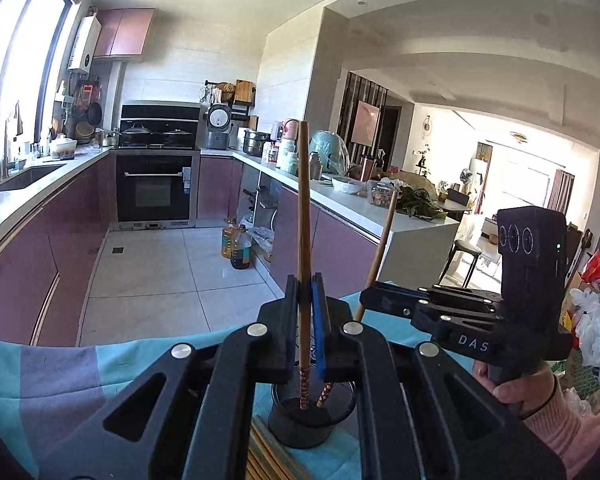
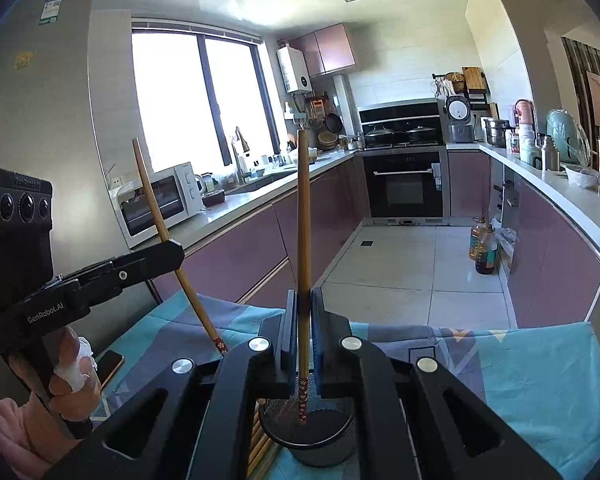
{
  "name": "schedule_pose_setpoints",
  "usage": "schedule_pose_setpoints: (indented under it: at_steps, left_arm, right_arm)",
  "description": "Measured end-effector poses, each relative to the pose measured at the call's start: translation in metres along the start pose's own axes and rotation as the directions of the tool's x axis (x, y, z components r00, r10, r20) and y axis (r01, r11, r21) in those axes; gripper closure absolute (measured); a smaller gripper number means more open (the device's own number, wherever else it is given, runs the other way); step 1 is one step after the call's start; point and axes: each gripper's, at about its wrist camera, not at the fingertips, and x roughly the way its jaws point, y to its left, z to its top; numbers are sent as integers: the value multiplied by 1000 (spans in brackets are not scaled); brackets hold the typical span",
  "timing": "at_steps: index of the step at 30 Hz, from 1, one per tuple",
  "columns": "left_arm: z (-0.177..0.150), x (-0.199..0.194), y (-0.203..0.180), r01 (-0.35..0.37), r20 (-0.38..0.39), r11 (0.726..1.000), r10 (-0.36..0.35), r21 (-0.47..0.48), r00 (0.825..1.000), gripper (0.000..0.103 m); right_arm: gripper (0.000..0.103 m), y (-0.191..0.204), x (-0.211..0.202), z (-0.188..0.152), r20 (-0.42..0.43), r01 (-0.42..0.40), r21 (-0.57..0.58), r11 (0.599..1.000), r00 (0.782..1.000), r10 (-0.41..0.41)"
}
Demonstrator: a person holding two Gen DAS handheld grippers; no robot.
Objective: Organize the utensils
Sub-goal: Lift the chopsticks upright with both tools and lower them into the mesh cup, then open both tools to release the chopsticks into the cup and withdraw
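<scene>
My left gripper (image 1: 305, 292) is shut on a wooden chopstick (image 1: 303, 200) held upright, its patterned tip down inside a black mesh holder (image 1: 312, 426). My right gripper (image 2: 304, 304) is shut on a second chopstick (image 2: 303, 220), its patterned tip also inside the holder (image 2: 308, 440). In the left wrist view the right gripper (image 1: 366, 296) holds its chopstick (image 1: 382, 244) tilted, tip in the cup. In the right wrist view the left gripper (image 2: 176, 250) holds its chopstick (image 2: 164, 232) tilted. Several more chopsticks (image 1: 262, 456) lie on the cloth beside the holder.
The holder stands on a table with a teal and grey cloth (image 2: 520, 368). A phone (image 2: 110, 364) lies at the cloth's left edge. Beyond are kitchen counters (image 1: 340, 200), an oven (image 1: 154, 192) and oil bottles (image 1: 236, 244) on the tiled floor.
</scene>
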Motion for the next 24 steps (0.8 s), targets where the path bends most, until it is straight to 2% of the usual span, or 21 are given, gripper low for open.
schedule_pose_setpoints:
  at_steps: [2, 3, 8, 13, 19, 20, 21, 24]
  left_arm:
    - [-4, 16, -4, 4, -35, 1000, -3, 6, 999, 96]
    - [-8, 22, -7, 27, -23, 999, -27, 28, 999, 96]
    - [-33, 46, -23, 55, -143, 998, -50, 25, 988, 95]
    - [-58, 70, -15, 29, -223, 1000, -27, 7, 974, 96]
    - [-71, 84, -4, 20, -254, 1000, -22, -10, 967, 95]
    - [-71, 84, -5, 6, -254, 1000, -9, -12, 967, 94]
    - [-71, 85, -2, 6, -253, 1000, -9, -15, 967, 88]
    - [-71, 81, 10, 5, -243, 999, -13, -31, 970, 84]
  right_arm:
    - [97, -1, 7, -5, -32, 3, 1, 1000, 999, -3]
    - [97, -2, 11, -8, -46, 5, 3, 1000, 999, -4]
    - [97, -5, 28, -17, -129, 4, 2, 1000, 992, -3]
    - [97, -8, 48, -26, -216, 13, 4, 1000, 976, -12]
    - [97, -11, 58, -25, -227, 30, 23, 999, 974, -24]
    - [97, -12, 60, -26, -228, 35, 26, 999, 973, -28]
    - [96, -13, 62, -26, -228, 40, 34, 999, 973, -31]
    - [93, -18, 66, -24, -226, 45, 70, 997, 974, -28]
